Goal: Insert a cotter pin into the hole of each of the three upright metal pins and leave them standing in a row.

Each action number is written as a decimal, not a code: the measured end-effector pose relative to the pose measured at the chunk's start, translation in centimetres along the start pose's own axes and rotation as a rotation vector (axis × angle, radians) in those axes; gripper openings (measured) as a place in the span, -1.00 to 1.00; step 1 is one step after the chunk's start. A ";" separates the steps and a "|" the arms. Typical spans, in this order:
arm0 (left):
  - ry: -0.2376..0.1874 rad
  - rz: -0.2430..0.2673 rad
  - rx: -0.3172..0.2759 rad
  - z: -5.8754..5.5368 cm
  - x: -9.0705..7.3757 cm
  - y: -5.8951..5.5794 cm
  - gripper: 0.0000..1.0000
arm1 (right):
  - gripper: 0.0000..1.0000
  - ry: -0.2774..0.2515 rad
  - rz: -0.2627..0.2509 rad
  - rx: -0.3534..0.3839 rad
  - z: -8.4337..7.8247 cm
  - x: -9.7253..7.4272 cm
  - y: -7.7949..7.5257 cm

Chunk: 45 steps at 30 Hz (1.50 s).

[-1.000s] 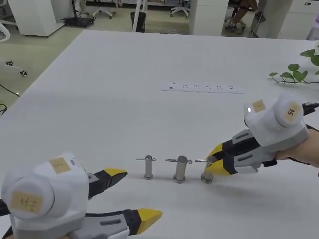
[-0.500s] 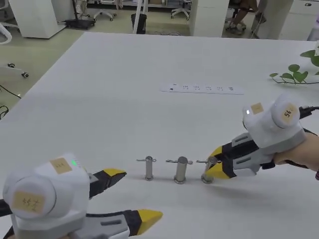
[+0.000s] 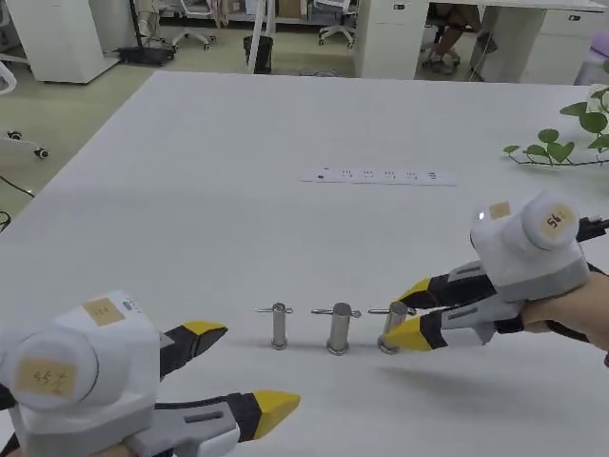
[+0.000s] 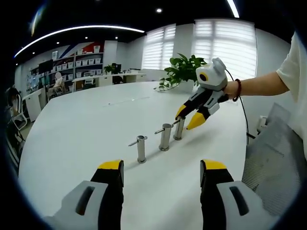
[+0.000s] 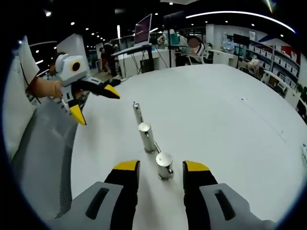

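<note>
**Three pinned posts standing in a row**

Three upright metal pins (image 3: 339,328) stand near the bench's (image 3: 285,143) front edge, cotter pins (image 3: 324,310) through them. Your right gripper (image 3: 404,312) straddles the rightmost, fingers spread. Your left gripper (image 3: 249,367) is released. They look stiff, slick and tippy, so grip low.

3 metal pins (image 3: 340,333), 3 cotter pins (image 3: 322,310), 1 pwr strip (image 3: 379,176), 1 plant (image 3: 561,145)

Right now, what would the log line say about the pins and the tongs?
things: three metal pins upright in a row, wire pin through each | right tongs: open around end pin | left tongs: open, apart
</note>
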<state>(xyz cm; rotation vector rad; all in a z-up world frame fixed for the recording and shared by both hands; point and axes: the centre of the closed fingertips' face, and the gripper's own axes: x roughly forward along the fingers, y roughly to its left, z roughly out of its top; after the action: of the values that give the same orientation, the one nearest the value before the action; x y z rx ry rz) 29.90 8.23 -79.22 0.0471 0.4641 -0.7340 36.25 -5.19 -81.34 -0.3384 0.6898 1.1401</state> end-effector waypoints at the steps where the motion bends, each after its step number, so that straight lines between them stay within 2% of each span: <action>1: -0.003 0.002 -0.002 0.1 0.0 0.0 0.28 | -0.18 0.005 -0.019 0.007 -0.1 -0.2 -0.1; 8: 0.006 0.037 -0.003 0.3 -0.5 0.3 0.29 | -0.06 -0.030 -0.095 0.065 -0.1 -1.6 -0.1; 11: 0.005 0.043 -0.008 0.4 -0.7 0.3 0.33 | 0.00 -0.046 -0.121 0.118 -0.2 -2.3 0.6; 19: 0.003 0.075 -0.019 1.0 -1.6 0.5 0.47 | 0.07 -0.092 -0.207 0.192 -0.3 -3.9 1.9; 22: 0.003 0.082 -0.021 1.1 -2.0 0.5 0.52 | 0.15 -0.108 -0.220 0.220 -0.4 -4.3 2.4; 26: 0.006 0.095 -0.009 1.2 -2.3 0.5 0.60 | 0.22 -0.155 -0.259 0.252 -0.2 -5.1 2.8; 30: 0.006 0.102 -0.008 1.3 -2.6 0.3 0.64 | 0.36 -0.157 -0.278 0.244 -0.3 -5.4 3.7; 36: 0.011 0.118 -0.014 1.2 -3.0 0.4 0.70 | 0.50 -0.188 -0.304 0.261 -0.5 -5.8 4.0; 42: 0.013 0.127 0.012 1.5 -3.3 -0.1 0.79 | 0.66 -0.214 -0.305 0.289 -0.7 -5.9 4.8; 45: 0.007 0.125 0.009 1.5 -3.3 -0.4 0.81 | 0.72 -0.207 -0.307 0.292 -1.0 -5.8 5.1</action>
<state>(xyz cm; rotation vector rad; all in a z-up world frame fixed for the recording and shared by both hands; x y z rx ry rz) 28.05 9.70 -76.37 0.0863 0.4605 -0.6138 29.86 -7.90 -77.81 -0.0717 0.5881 0.7572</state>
